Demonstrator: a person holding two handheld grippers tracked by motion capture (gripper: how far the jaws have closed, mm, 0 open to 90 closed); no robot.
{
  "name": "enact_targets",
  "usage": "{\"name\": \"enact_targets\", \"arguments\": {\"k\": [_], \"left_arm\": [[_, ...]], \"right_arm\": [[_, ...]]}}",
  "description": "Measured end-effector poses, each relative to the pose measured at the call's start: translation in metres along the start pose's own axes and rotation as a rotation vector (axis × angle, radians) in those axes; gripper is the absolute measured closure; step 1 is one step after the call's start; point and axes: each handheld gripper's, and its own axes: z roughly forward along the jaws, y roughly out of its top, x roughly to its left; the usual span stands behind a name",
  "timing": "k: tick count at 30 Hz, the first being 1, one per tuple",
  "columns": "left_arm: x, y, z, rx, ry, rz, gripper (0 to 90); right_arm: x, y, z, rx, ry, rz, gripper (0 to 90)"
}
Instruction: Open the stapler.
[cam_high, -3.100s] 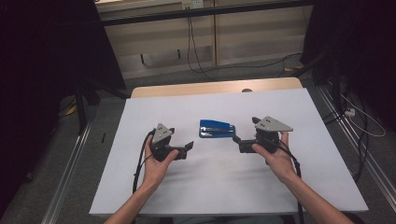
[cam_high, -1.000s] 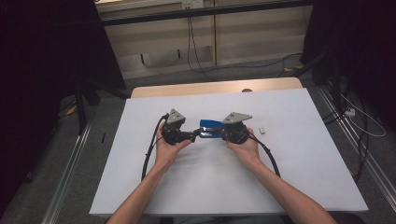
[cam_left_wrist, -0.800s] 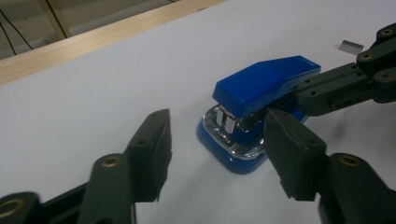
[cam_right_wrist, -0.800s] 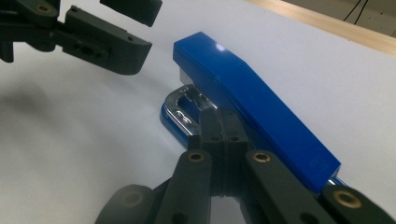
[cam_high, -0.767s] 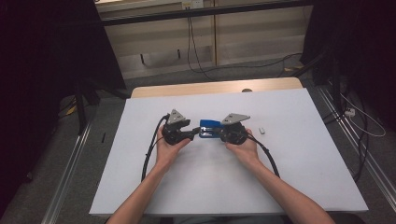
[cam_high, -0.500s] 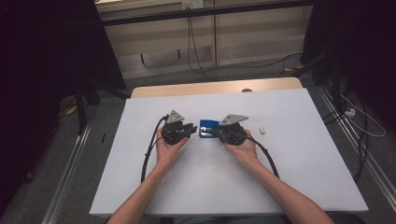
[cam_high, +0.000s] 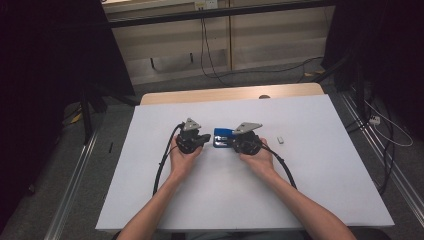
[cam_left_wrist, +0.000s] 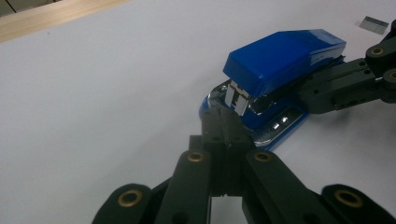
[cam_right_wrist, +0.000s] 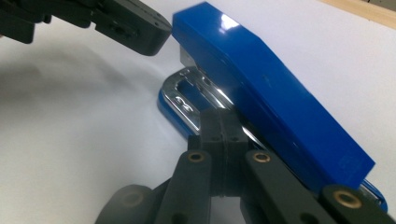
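Two grippers on one small blue stapler (cam_high: 223, 138), so slips are the worry. It lies on the white table (cam_high: 310, 190), wedged between both sets of tips. Right gripper (cam_right_wrist: 219, 122) is pinched shut, tips tucked under the lid against the chrome base; push harder and it skates off. Left gripper (cam_left_wrist: 223, 125) just finished closing, nothing between its jaws, nose touching the base's front edge; might tip it. Staple strip (cam_high: 280, 140) sits beyond the right gripper

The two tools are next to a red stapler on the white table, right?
Not quite: the stapler is blue, not red, as the left gripper view shows. The rest holds: the left tool and the right tool are next to it on the white table.
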Motion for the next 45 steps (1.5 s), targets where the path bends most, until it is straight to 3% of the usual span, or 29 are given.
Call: {"name": "enact_targets", "arguments": {"k": [8, 13, 17, 21, 24, 26, 30, 45], "left_arm": [[-0.003, 0.003, 0.007, 0.014, -0.003, 0.014, 90.0], [-0.003, 0.003, 0.007, -0.005, 0.018, 0.011, 90.0], [-0.005, 0.004, 0.01, -0.005, 0.012, 0.008, 90.0], [-0.007, 0.005, 0.011, 0.01, 0.032, 0.036, 90.0], [-0.008, 0.006, 0.011, -0.004, 0.041, 0.036, 90.0], [-0.01, 0.007, 0.011, -0.017, 0.055, 0.061, 90.0], [-0.009, 0.007, 0.01, -0.019, 0.033, 0.06, 90.0], [-0.007, 0.009, 0.007, -0.039, 0.014, 0.027, 90.0]], "right_arm": [[0.002, 0.002, 0.0, 0.017, -0.015, -0.016, 90.0], [0.001, 0.001, 0.0, 0.012, -0.009, 0.001, 90.0], [0.0, 0.001, 0.001, 0.008, -0.007, 0.01, 90.0], [-0.001, 0.001, 0.001, 0.008, -0.006, 0.01, 90.0], [-0.001, 0.001, 0.001, 0.008, -0.006, 0.01, 90.0], [-0.001, 0.001, 0.001, 0.006, -0.006, 0.014, 90.0], [0.0, 0.001, 0.001, 0.006, -0.012, 0.014, 90.0], [0.001, 0.0, 0.001, 0.004, -0.018, 0.008, 90.0]]}}
